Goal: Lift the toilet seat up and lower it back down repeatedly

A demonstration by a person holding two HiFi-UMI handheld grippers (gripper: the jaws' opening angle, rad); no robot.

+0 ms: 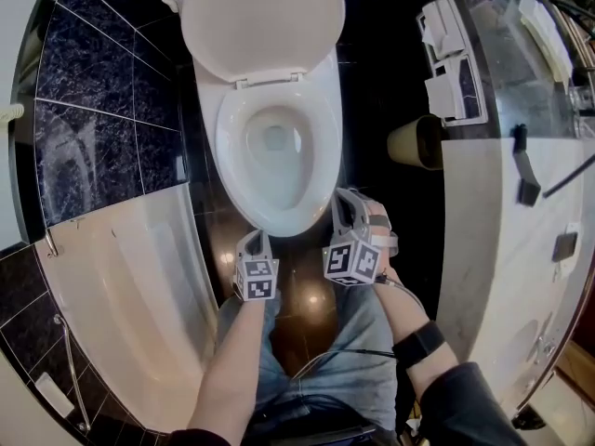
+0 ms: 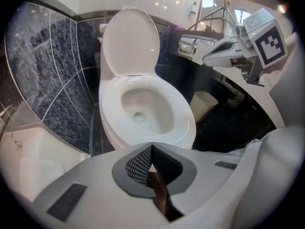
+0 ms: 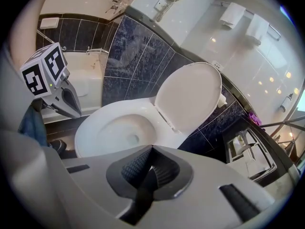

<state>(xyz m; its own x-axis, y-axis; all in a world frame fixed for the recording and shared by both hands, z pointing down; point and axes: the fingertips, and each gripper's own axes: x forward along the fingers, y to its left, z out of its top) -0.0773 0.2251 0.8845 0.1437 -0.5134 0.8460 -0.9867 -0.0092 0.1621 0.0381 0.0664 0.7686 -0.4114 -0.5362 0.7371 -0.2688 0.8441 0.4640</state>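
A: Dark marbled wall tiles (image 1: 93, 147) over a glossy dark floor (image 1: 307, 295). In the head view we log the white bathtub (image 1: 130, 277) at 8 o'clock and the pale counter (image 1: 493, 249) at 3 o'clock.
B: Toilet (image 1: 323, 91)?
A: At 12 o'clock from our hands. Its lid (image 1: 260, 21) stands upright at the back. The toilet seat (image 1: 229, 147) looks to lie flat on the bowl, uncovered.
B: And our tongs?
A: Left tongs (image 1: 256, 240) closed, pads meeting, nothing between them, at the bowl's front edge, 6 o'clock. Right tongs (image 1: 349, 201) likewise closed and empty, at the rim's 5 o'clock. We cannot confirm contact with the rim.
B: We add a beige bin (image 1: 414, 142) at 2 o'clock, between toilet and counter.
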